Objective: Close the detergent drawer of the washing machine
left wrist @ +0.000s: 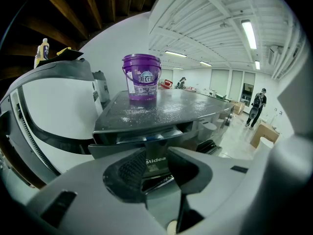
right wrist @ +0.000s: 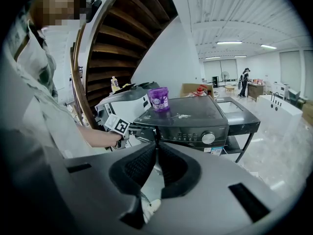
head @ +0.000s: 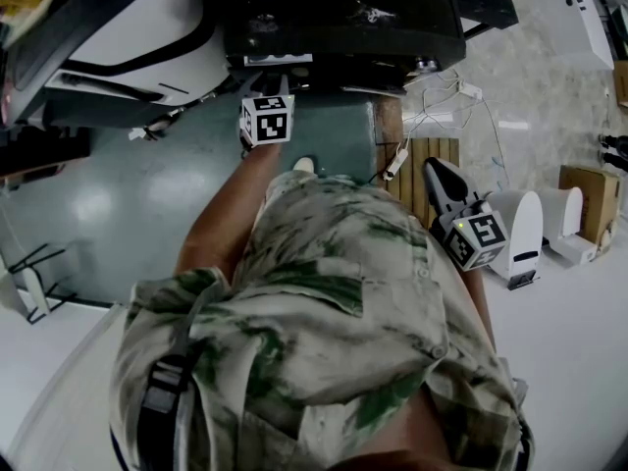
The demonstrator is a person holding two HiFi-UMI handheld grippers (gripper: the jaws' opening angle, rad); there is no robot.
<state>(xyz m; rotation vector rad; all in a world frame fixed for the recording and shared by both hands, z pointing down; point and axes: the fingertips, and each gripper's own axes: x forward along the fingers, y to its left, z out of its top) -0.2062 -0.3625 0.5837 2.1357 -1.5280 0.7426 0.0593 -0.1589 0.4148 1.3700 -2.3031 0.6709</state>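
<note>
The dark washing machine (right wrist: 195, 124) stands with a purple bucket (right wrist: 159, 99) on its lid. Its detergent drawer (left wrist: 146, 137) sticks a little way out of the front, top left. In the left gripper view the drawer's face with the brand name lies right ahead, between the wide jaws of my left gripper (left wrist: 156, 151). The jaws are open, and I cannot see the pads pressing on it. The head view shows that gripper (head: 275, 84) up against the machine's front. My right gripper (head: 437, 170) hangs back at the right, with its tips (right wrist: 156, 143) together and nothing held.
A white appliance (head: 128, 37) with an open door stands left of the washer. A wooden slatted board (head: 432, 165), loose cables, white units (head: 525, 229) and a cardboard box (head: 589, 199) lie to the right. A person (left wrist: 257, 106) walks far behind. A wooden staircase (right wrist: 122, 38) rises above.
</note>
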